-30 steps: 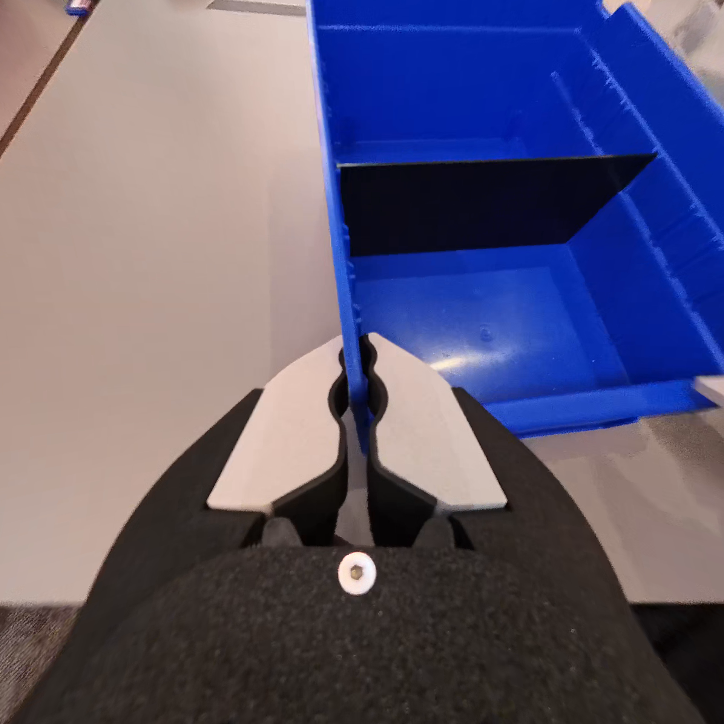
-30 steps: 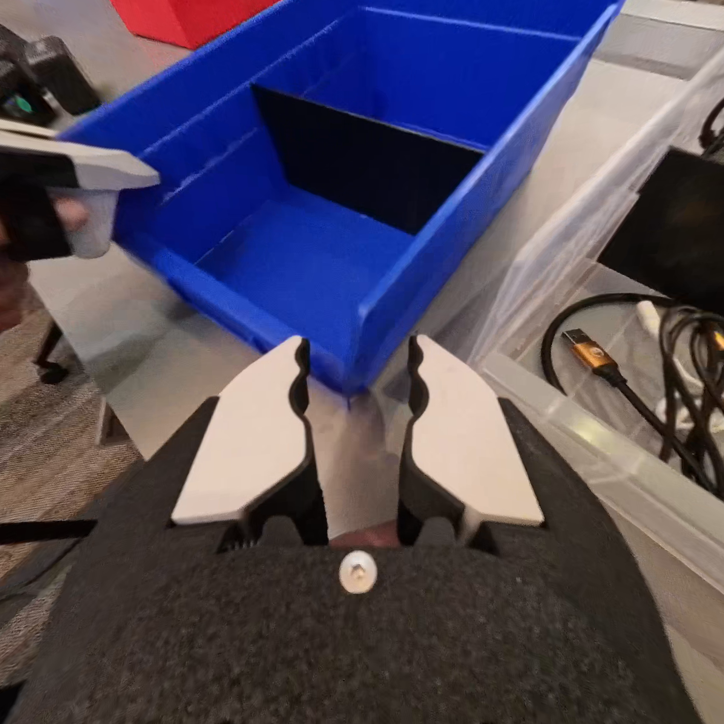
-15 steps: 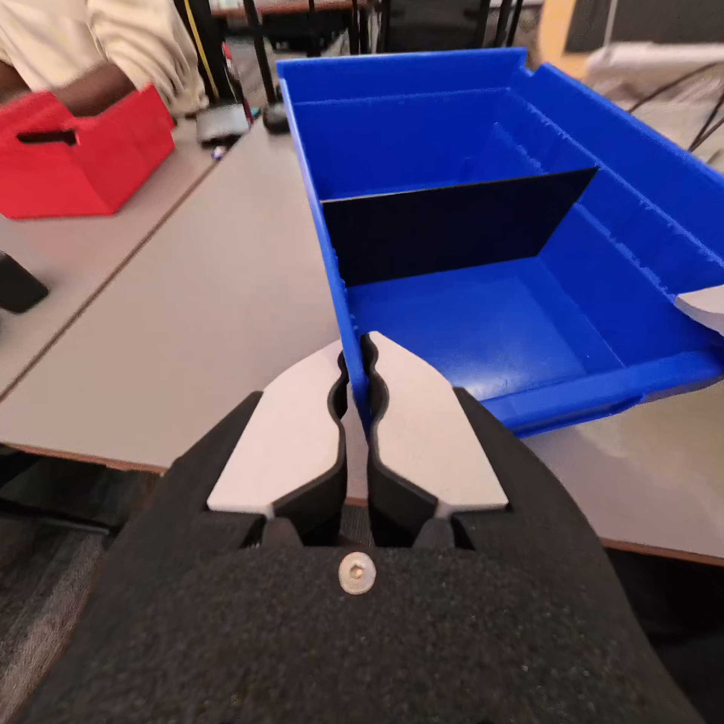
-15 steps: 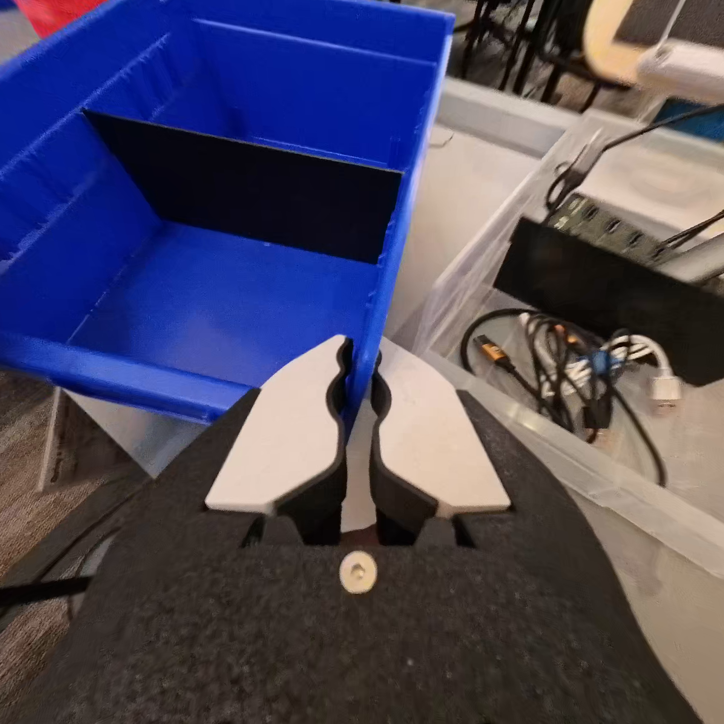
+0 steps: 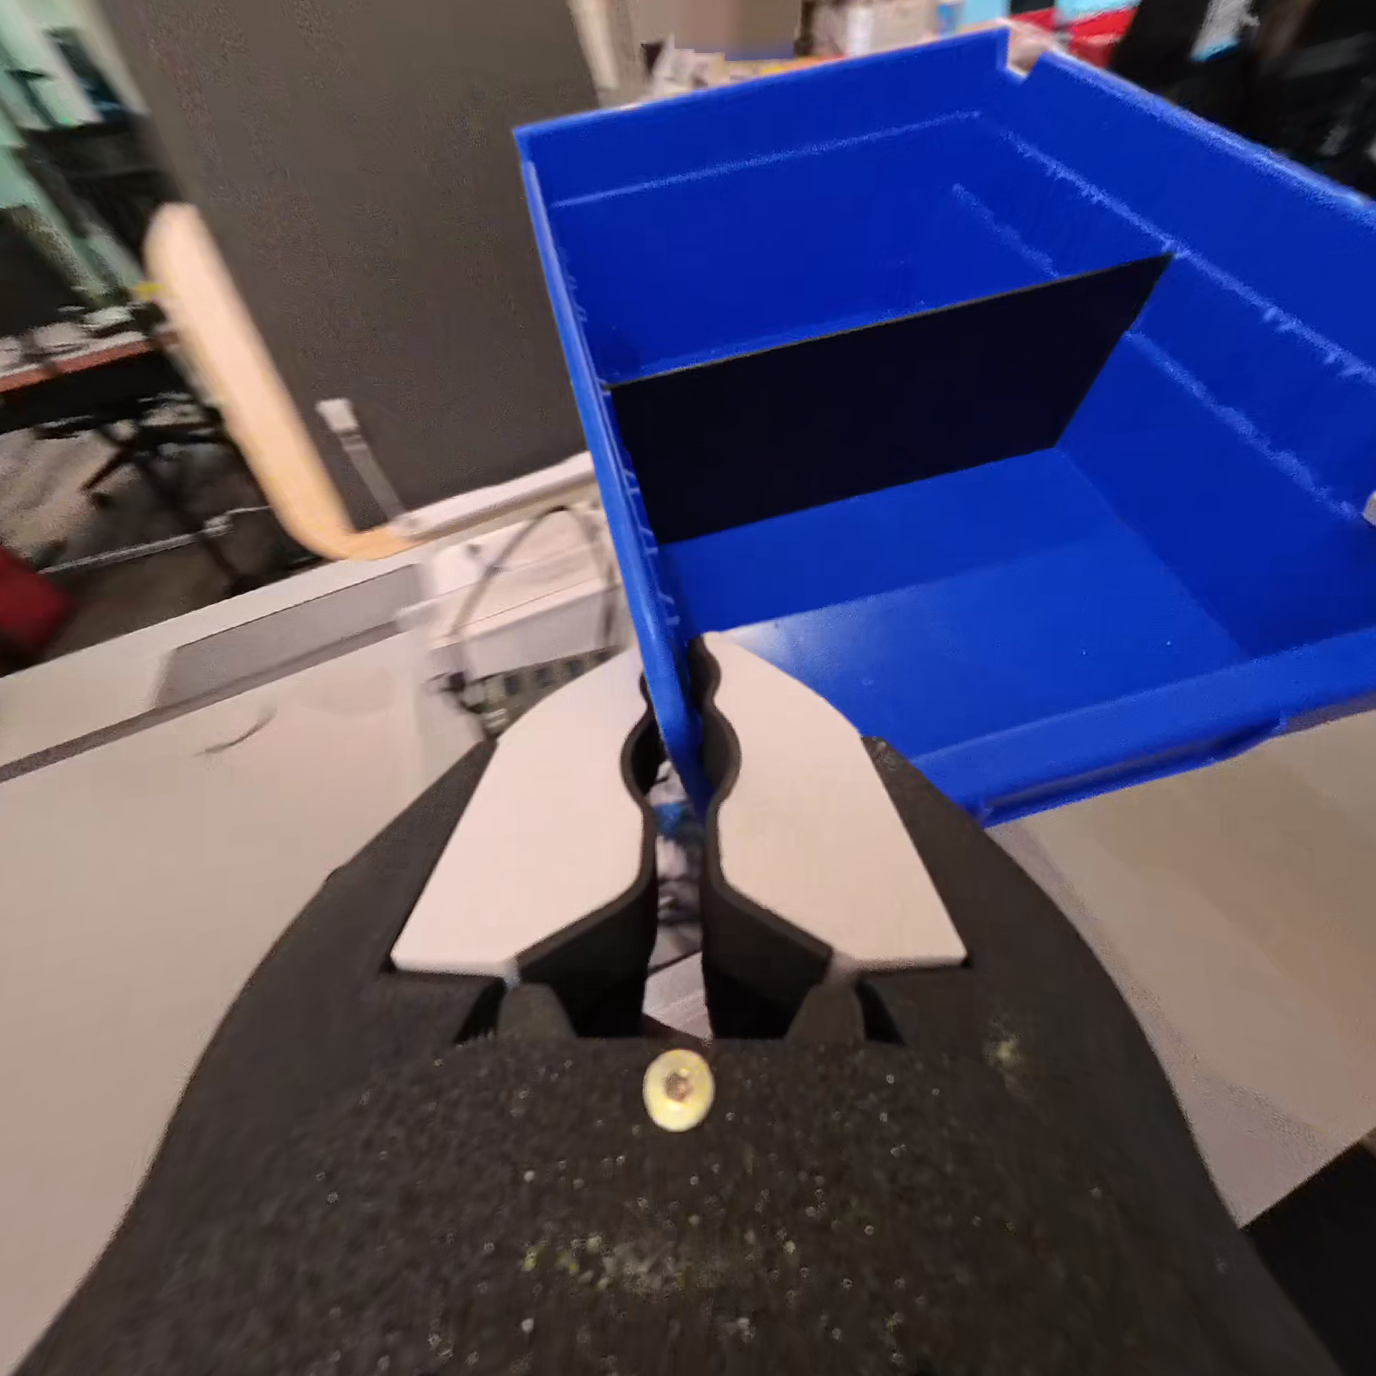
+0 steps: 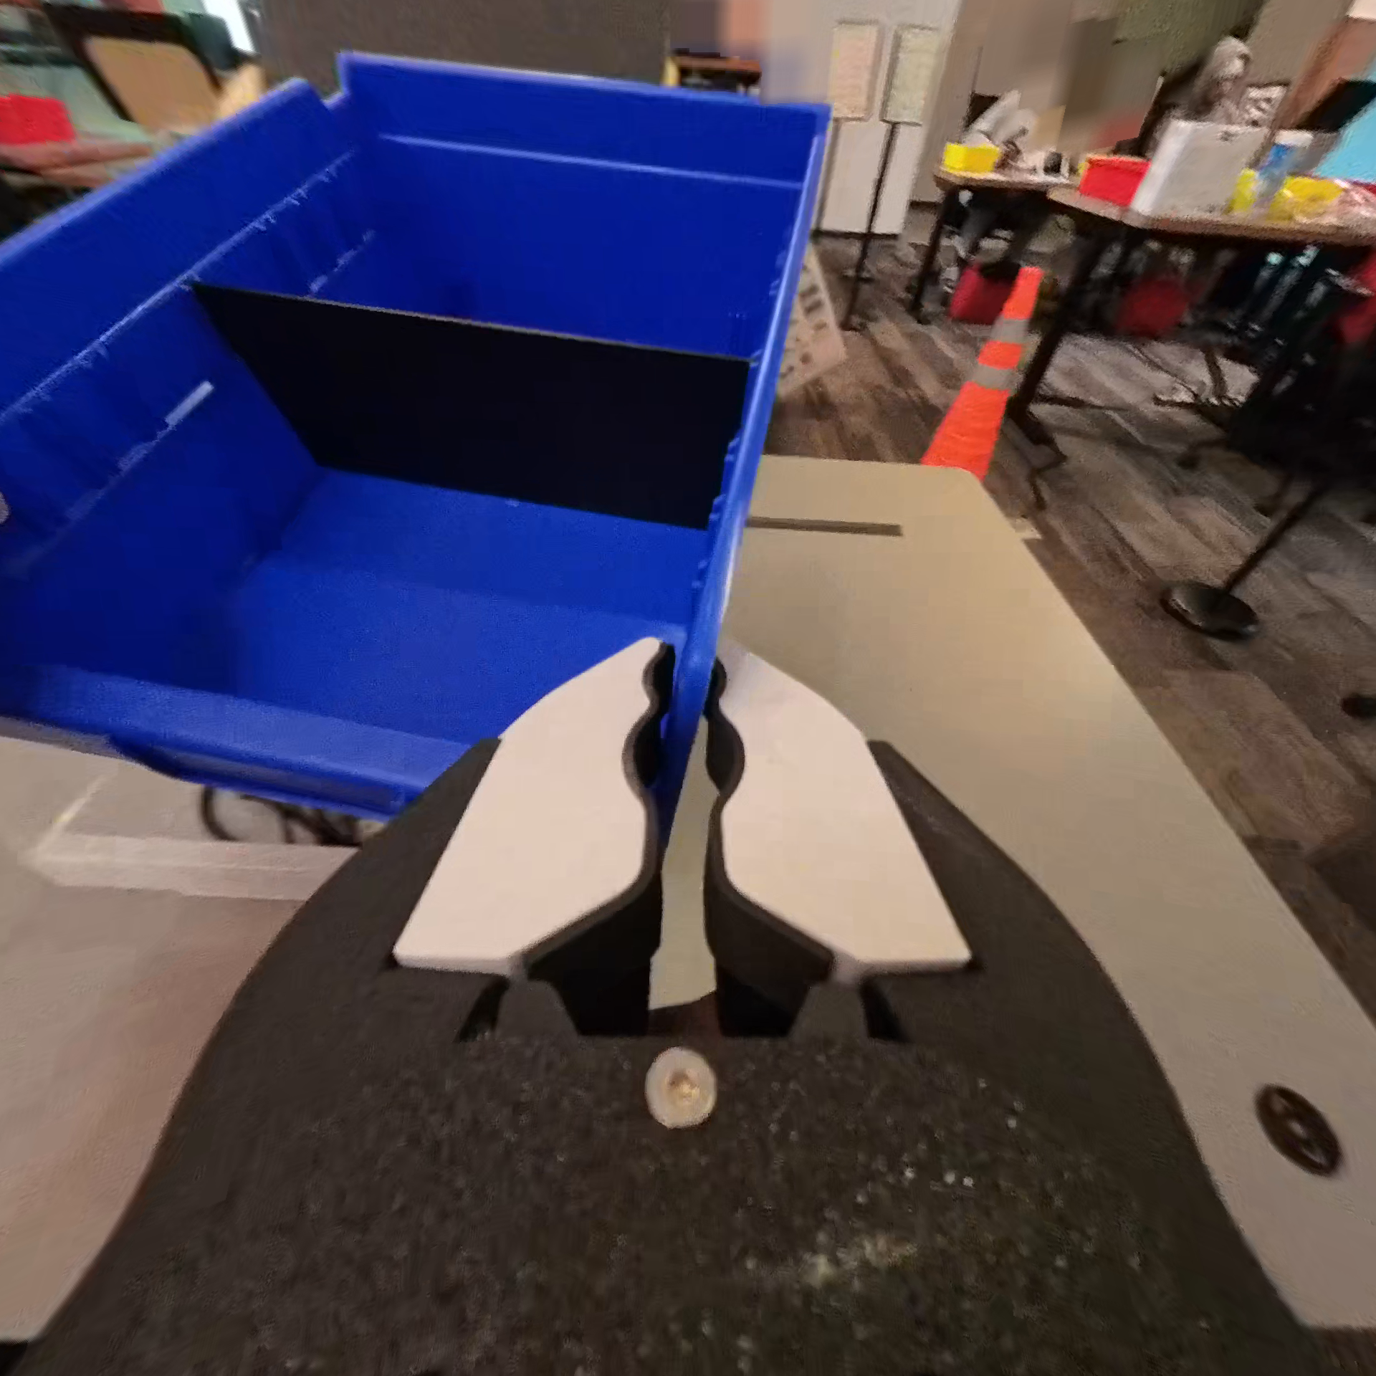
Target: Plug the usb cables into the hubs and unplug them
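Note:
A blue bin (image 5: pixel 968 633) with a black divider (image 5: pixel 856 439) hangs in the air above the table, empty and tilted. My left gripper (image 5: pixel 681 655) is shut on its left wall. My right gripper (image 6: pixel 689 655) is shut on its right wall; the bin (image 6: pixel 447 596) fills the left of that view. Below the bin stands a clear tub (image 6: pixel 149 856) with black cables (image 6: pixel 283 819) in it. In the left wrist view a blurred grey hub (image 5: pixel 521 685) and a cable (image 5: pixel 506 566) show past the bin's left wall.
The pale table (image 6: pixel 931 670) runs to the right, with its edge close by and floor beyond. An orange cone (image 6: pixel 990 372) stands on the floor. Farther tables with red and yellow bins and a seated person are at the back right.
My right gripper closed on the bin's right wall. Both grippers then lifted the bin off the table and swung it over the clear tub; the background has swept by.

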Motion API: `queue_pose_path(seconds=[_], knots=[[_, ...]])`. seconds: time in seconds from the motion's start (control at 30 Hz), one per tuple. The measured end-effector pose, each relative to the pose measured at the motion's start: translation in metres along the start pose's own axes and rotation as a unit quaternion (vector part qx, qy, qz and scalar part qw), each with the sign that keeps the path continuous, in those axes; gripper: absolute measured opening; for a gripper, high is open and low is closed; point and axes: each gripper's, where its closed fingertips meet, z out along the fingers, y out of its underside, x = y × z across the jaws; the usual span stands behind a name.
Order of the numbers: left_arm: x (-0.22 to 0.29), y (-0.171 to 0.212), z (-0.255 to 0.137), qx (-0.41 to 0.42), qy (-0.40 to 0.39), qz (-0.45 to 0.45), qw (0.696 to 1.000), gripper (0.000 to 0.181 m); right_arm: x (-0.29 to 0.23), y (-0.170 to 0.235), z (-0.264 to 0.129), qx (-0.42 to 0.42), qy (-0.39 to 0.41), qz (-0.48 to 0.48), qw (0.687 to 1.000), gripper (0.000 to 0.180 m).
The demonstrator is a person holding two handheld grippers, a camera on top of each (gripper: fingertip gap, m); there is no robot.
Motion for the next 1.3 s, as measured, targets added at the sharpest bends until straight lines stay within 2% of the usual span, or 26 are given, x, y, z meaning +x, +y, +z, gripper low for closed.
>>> queue_pose_path(seconds=[0.13,0.33,0.47,0.7,0.77,0.87,0.97,1.0,1.07,1.1,1.2,1.3], knots=[[0.091,0.007,0.066,-0.024,0.056,-0.001,0.998,0.006,0.101,0.034,0.015,-0.048,0.063,0.024,0.997,0.003],[0.173,0.061,0.130,-0.083,0.056,-0.010,0.995,0.009,0.189,0.099,0.069,-0.131,0.040,0.001,0.991,0.003],[0.186,0.094,0.152,-0.111,0.050,-0.021,0.992,0.010,0.201,0.133,0.102,-0.154,-0.005,0.005,0.988,0.002],[0.162,0.103,0.171,-0.106,0.004,-0.006,0.994,0.012,0.185,0.150,0.137,-0.126,-0.029,0.014,0.992,0.003],[0.169,0.105,0.174,-0.117,0.031,0.016,0.992,0.035,0.185,0.149,0.143,-0.131,-0.018,0.018,0.991,0.003],[0.176,0.105,0.166,-0.161,0.070,0.008,0.984,0.046,0.185,0.150,0.143,-0.138,-0.001,0.015,0.990,0.007],[0.180,0.083,0.129,-0.135,0.168,-0.087,0.973,0.045,0.199,0.143,0.123,-0.130,0.060,-0.004,0.990,0.047],[0.178,0.073,0.110,-0.114,0.206,-0.116,0.965,0.045,0.203,0.137,0.111,-0.130,0.083,-0.007,0.988,0.054],[0.160,0.064,0.069,-0.069,0.259,-0.153,0.951,0.046,0.191,0.122,0.081,-0.134,0.094,0.027,0.986,0.054],[0.143,0.066,0.049,-0.051,0.262,-0.160,0.950,0.046,0.166,0.112,0.068,-0.125,0.057,0.049,0.989,0.054],[0.060,0.092,0.012,-0.035,0.164,-0.144,0.975,0.047,0.063,0.098,0.032,-0.083,-0.089,0.068,0.990,0.052],[-0.030,0.122,-0.008,-0.058,0.039,-0.123,0.990,0.061,-0.030,0.119,0.020,-0.103,-0.180,0.046,0.977,0.058]])
